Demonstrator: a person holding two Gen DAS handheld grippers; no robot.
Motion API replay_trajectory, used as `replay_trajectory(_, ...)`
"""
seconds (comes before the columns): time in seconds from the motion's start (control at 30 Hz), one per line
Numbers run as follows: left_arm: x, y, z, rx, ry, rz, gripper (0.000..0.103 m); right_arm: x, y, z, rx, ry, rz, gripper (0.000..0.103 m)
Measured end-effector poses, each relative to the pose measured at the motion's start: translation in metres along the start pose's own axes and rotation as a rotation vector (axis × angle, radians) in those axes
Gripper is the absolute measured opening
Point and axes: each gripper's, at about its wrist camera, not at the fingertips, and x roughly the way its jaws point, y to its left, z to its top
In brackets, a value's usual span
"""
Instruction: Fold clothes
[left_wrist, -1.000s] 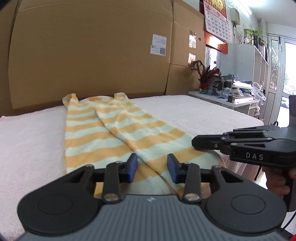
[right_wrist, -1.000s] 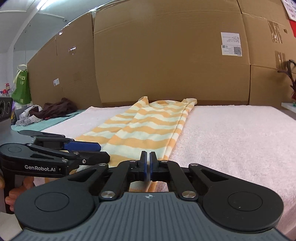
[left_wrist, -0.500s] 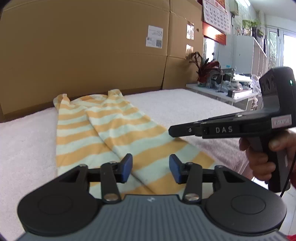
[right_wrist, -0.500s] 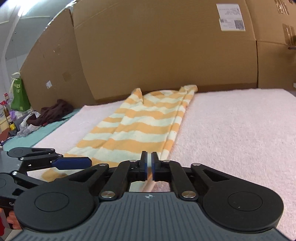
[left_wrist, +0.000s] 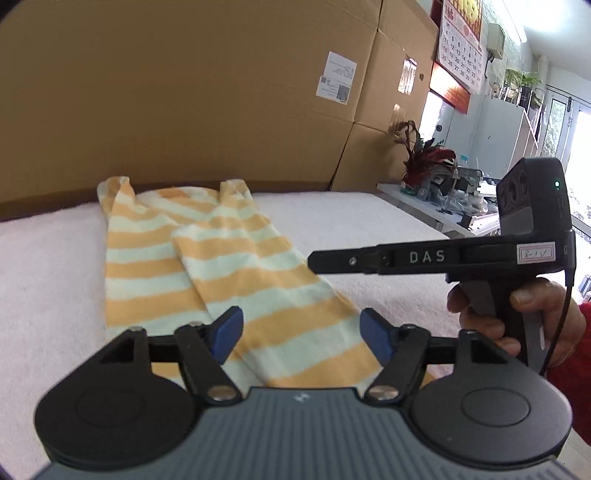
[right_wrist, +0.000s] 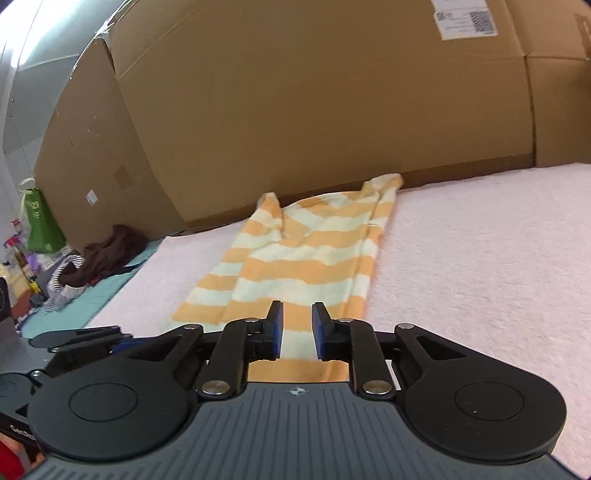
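Behind the bench (left_wrist: 44, 258): cardboard boxes (left_wrist: 184, 92); clothes pile (right_wrist: 107, 251) left | striped shirt (left_wrist: 229, 266) folded lengthwise | left gripper (left_wrist: 301, 334), right gripper (right_wrist: 297, 328): jaws opening, empty

Cardboard boxes (right_wrist: 332, 110) wall the far edge; towel surface (right_wrist: 480, 266) beside the striped garment (right_wrist: 295, 258) lies open.

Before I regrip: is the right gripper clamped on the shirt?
No, the right gripper shows bare jaws opening, with the shirt lying flat beneath.
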Motion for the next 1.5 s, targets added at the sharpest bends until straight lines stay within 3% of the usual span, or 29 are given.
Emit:
replay_trajectory(0.1, 0.020, 0.009, 0.000, -0.024, 0.064, -0.009, 0.076, 0.028, 0.000, 0.004, -0.024, 0.069, -0.072, 0.021)
replay_trajectory(0.23, 0.017, 0.007, -0.001, 0.015, 0.079, -0.003, 0.079, 0.020, -0.017, 0.004, 0.012, 0.058, -0.078, 0.011)
replay_trajectory(0.27, 0.017, 0.006, 0.002, 0.024, 0.079, -0.003, 0.079, 0.018, -0.015, 0.007, 0.005, 0.057, -0.095, 0.011)
replay_trajectory(0.33, 0.018, 0.007, 0.016, 0.037, 0.050, -0.016, 0.080, 0.020, -0.008, 0.015, -0.004, 0.037, -0.068, 0.022)
replay_trajectory(0.4, 0.029, 0.010, 0.032, 0.040, 0.041, -0.009, 0.082, 0.033, -0.004, 0.022, -0.020, 0.044, -0.049, 0.022)
replay_trajectory(0.47, 0.049, 0.021, 0.039, 0.016, 0.091, 0.011, 0.082, 0.051, -0.002, 0.028, -0.045, 0.068, -0.074, 0.022)
replay_trajectory(0.5, 0.054, 0.025, 0.038, 0.017, 0.099, 0.014, 0.081, 0.057, -0.007, 0.028, -0.040, 0.086, -0.113, 0.016)
replay_trajectory(0.57, 0.062, 0.032, 0.033, 0.031, 0.098, 0.014, 0.082, 0.057, -0.019, 0.031, -0.022, 0.079, -0.108, 0.014)
replay_trajectory(0.63, 0.063, 0.032, 0.031, 0.040, 0.095, -0.001, 0.092, 0.053, -0.024, 0.036, -0.007, 0.086, -0.130, 0.014)
replay_trajectory(0.7, 0.065, 0.030, 0.031, 0.042, 0.098, -0.007, 0.097, 0.054, -0.022, 0.046, 0.013, 0.072, -0.095, 0.023)
replay_trajectory(0.83, 0.064, 0.027, 0.029, 0.052, 0.097, -0.003, 0.097, 0.079, -0.013, 0.064, -0.021, 0.079, -0.083, 0.023)
replay_trajectory(0.9, 0.062, 0.030, 0.029, 0.030, 0.089, -0.015, 0.097, 0.100, -0.021, 0.067, -0.021, 0.123, -0.129, 0.017)
replay_trajectory(0.97, 0.061, 0.034, 0.028, 0.009, 0.082, -0.028, 0.098, 0.105, -0.039, 0.070, -0.002, 0.108, -0.132, 0.000)
replay_trajectory(1.07, 0.062, 0.037, 0.029, -0.008, 0.084, -0.049, 0.101, 0.104, -0.050, 0.082, 0.057, 0.093, -0.173, 0.000)
replay_trajectory(1.1, 0.063, 0.037, 0.029, -0.006, 0.086, -0.053, 0.102, 0.104, -0.048, 0.086, 0.067, 0.077, -0.134, 0.011)
replay_trajectory(1.2, 0.063, 0.034, 0.029, 0.007, 0.091, -0.045, 0.102, 0.122, -0.033, 0.094, 0.012, 0.083, -0.102, 0.011)
replay_trajectory(1.27, 0.063, 0.032, 0.029, 0.016, 0.093, -0.037, 0.102, 0.147, -0.038, 0.098, -0.007, 0.120, -0.152, 0.007)
replay_trajectory(1.3, 0.063, 0.031, 0.029, 0.020, 0.094, -0.034, 0.102, 0.154, -0.044, 0.103, 0.005, 0.104, -0.162, 0.000)
replay_trajectory(1.4, 0.063, 0.031, 0.029, 0.022, 0.095, -0.031, 0.102, 0.163, -0.063, 0.115, 0.066, 0.025, -0.224, 0.000)
replay_trajectory(1.43, 0.063, 0.031, 0.029, 0.021, 0.094, -0.032, 0.102, 0.162, -0.069, 0.115, 0.087, -0.014, -0.243, 0.009)
replay_trajectory(1.5, 0.063, 0.033, 0.029, 0.018, 0.094, -0.035, 0.102, 0.158, -0.080, 0.114, 0.130, -0.051, -0.244, 0.012)
